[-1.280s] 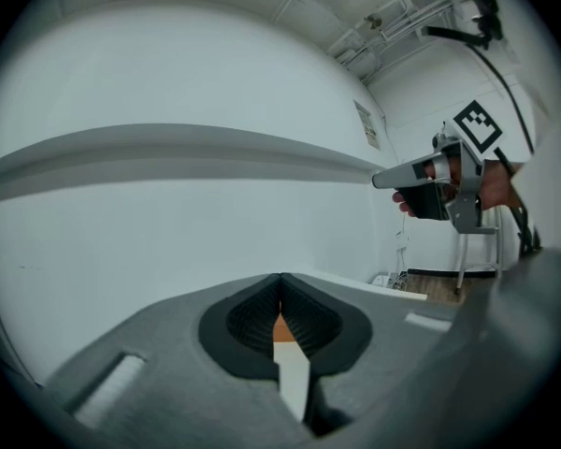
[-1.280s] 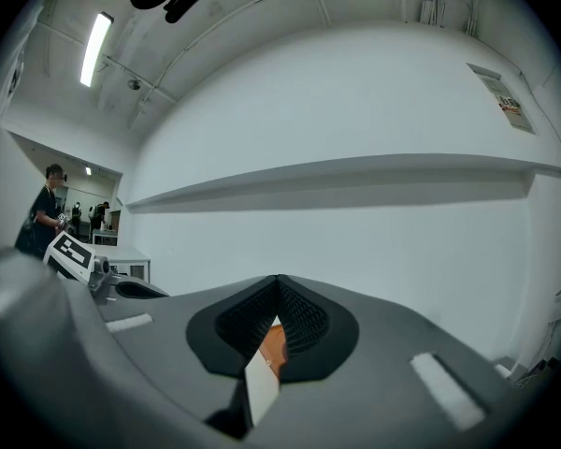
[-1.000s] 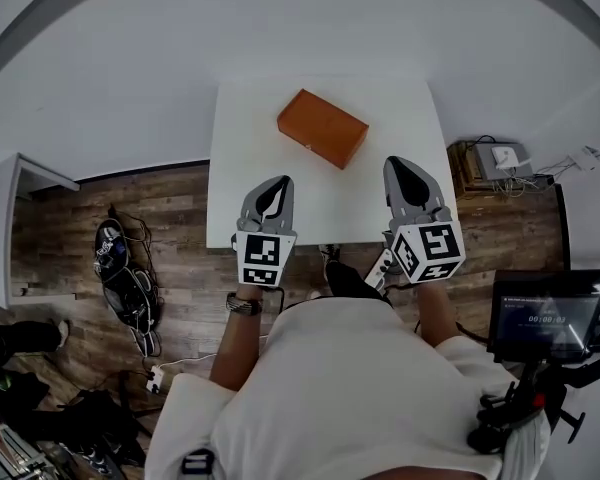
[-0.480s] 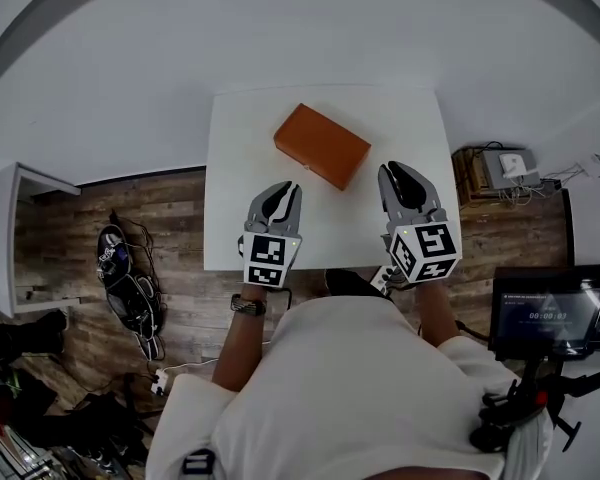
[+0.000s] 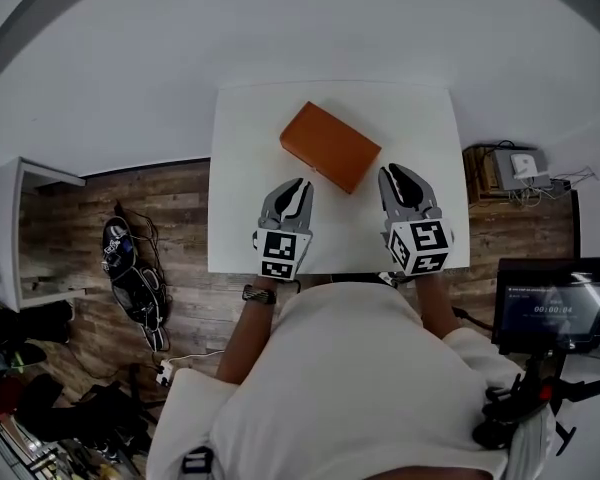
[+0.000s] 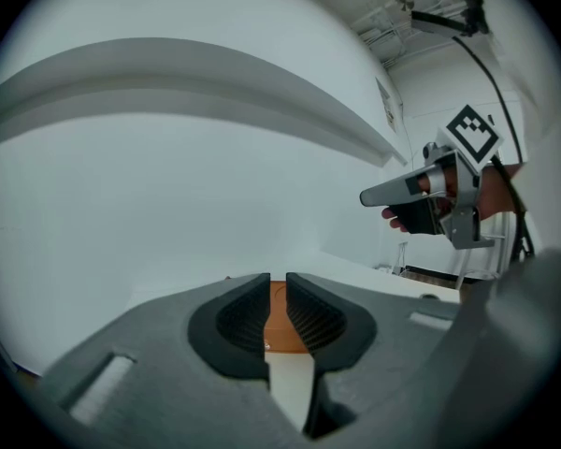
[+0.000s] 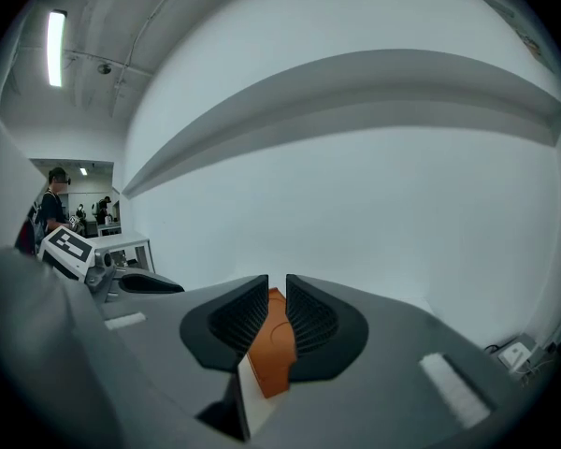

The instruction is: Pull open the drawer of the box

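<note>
An orange box (image 5: 330, 146) lies askew on the far half of the white table (image 5: 240, 168). My left gripper (image 5: 295, 190) hovers over the table just short of the box's near left side. Its jaws stand a narrow gap apart with nothing between them, and the box (image 6: 275, 316) shows beyond that gap. My right gripper (image 5: 396, 176) is to the right of the box, apart from it. Its jaws have just been opening and are a little apart and empty, with the box (image 7: 273, 344) visible past them. Each gripper appears in the other's view: right gripper (image 6: 393, 195), left gripper (image 7: 140, 285).
The table stands against a white wall on a wood floor. A black bag and cables (image 5: 130, 268) lie on the floor at the left, next to a white cabinet (image 5: 10, 228). A low stand with devices (image 5: 510, 163) and a screen on a tripod (image 5: 550, 308) are at the right.
Both grippers have moved forward from the table's near edge to just short of the box. The right jaws have parted slightly.
</note>
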A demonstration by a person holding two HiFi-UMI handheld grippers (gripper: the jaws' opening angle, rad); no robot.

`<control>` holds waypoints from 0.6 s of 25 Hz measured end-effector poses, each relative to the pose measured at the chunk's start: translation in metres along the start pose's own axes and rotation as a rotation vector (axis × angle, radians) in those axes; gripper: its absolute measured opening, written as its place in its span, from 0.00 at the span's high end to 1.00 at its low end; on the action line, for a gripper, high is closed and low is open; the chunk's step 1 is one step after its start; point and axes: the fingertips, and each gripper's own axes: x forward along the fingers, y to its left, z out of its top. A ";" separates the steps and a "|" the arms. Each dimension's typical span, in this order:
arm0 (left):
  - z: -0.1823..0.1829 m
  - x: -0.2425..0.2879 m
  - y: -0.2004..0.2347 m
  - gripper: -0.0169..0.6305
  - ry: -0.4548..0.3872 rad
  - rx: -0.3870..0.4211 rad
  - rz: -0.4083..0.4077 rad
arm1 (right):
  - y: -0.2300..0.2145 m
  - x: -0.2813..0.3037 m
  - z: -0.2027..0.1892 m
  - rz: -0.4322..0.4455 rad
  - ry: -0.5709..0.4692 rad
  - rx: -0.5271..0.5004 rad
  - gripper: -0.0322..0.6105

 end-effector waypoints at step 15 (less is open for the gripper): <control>-0.069 0.022 -0.007 0.89 0.105 -0.056 -0.022 | -0.016 0.022 -0.074 -0.011 0.147 0.064 0.80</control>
